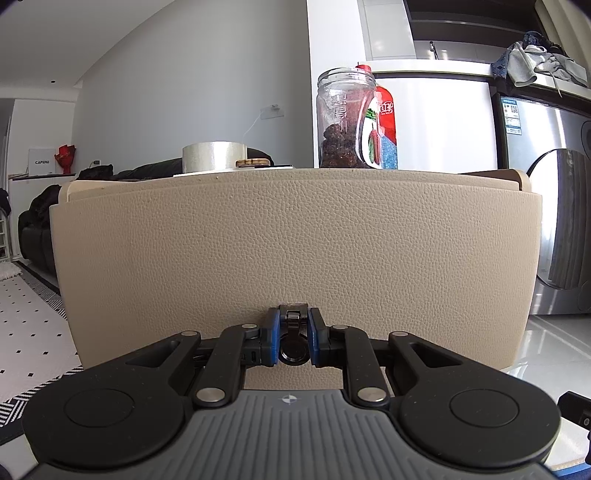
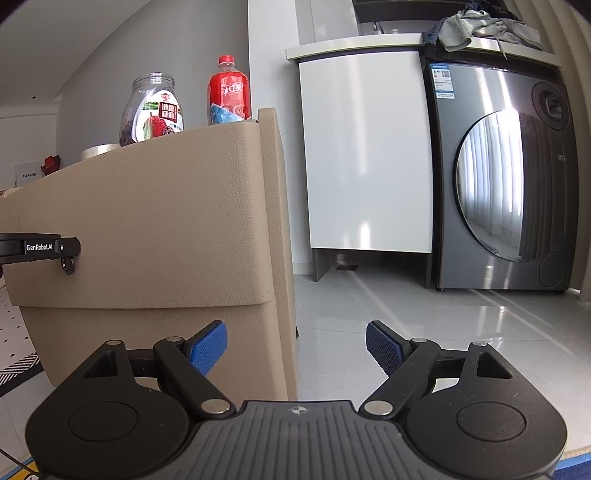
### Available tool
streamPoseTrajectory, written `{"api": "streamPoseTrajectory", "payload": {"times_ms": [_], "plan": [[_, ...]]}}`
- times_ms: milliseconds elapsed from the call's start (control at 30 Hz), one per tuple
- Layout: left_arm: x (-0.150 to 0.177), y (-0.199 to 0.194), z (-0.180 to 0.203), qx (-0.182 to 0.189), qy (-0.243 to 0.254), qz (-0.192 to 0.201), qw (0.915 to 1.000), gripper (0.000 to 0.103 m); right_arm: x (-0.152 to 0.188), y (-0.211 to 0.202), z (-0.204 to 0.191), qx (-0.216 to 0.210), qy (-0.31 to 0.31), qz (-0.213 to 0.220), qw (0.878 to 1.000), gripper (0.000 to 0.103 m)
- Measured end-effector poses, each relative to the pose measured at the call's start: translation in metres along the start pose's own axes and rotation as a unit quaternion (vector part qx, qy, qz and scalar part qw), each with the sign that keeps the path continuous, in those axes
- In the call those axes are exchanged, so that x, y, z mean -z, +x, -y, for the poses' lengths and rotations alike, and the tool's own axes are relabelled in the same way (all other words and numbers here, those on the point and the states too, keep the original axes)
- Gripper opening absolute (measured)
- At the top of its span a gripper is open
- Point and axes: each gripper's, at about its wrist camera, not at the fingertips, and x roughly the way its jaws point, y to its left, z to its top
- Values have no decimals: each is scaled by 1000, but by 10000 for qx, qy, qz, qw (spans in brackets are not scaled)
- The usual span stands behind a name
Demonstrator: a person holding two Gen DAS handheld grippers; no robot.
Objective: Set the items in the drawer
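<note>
A beige leather-grain drawer front (image 1: 295, 240) fills the left wrist view. My left gripper (image 1: 293, 332) is shut on the small black pull handle (image 1: 293, 323) low on that front. On top of the unit stand a clear jar of dark dried fruit (image 1: 345, 118), a red drink bottle (image 1: 386, 122), a tape roll (image 1: 214, 157) and a small brown item (image 1: 253, 162). My right gripper (image 2: 295, 343) hangs open and empty by the unit's right corner (image 2: 273, 221). The right wrist view also shows the jar (image 2: 153, 109), the bottle (image 2: 229, 92) and one left finger (image 2: 44, 246).
A white cabinet (image 2: 365, 147) and a steel washing machine (image 2: 509, 184) stand to the right, across a glossy tile floor (image 2: 406, 314). Clothes (image 2: 480, 22) lie on the machine. A dark sofa (image 1: 37, 229) and a patterned rug (image 1: 29, 332) are on the left.
</note>
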Motion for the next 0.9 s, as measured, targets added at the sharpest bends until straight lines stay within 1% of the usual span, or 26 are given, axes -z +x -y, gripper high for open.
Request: {"api": "streamPoseTrajectory", "payload": {"times_ms": [133, 433, 767, 900], "plan": [[1, -5, 1, -7, 23, -2, 10000, 17, 0, -6, -1, -63, 32, 45, 10000, 86], [0, -16, 1, -4, 20, -57, 10000, 17, -5, -17, -3, -169, -100, 299, 9994, 86], [1, -30, 0, 15, 15, -105, 9999, 17, -4, -29, -11, -285, -269, 428, 9983, 86], [0, -35, -1, 23, -42, -135, 9999, 17, -3, -36, -12, -335, -243, 499, 9979, 86]]}}
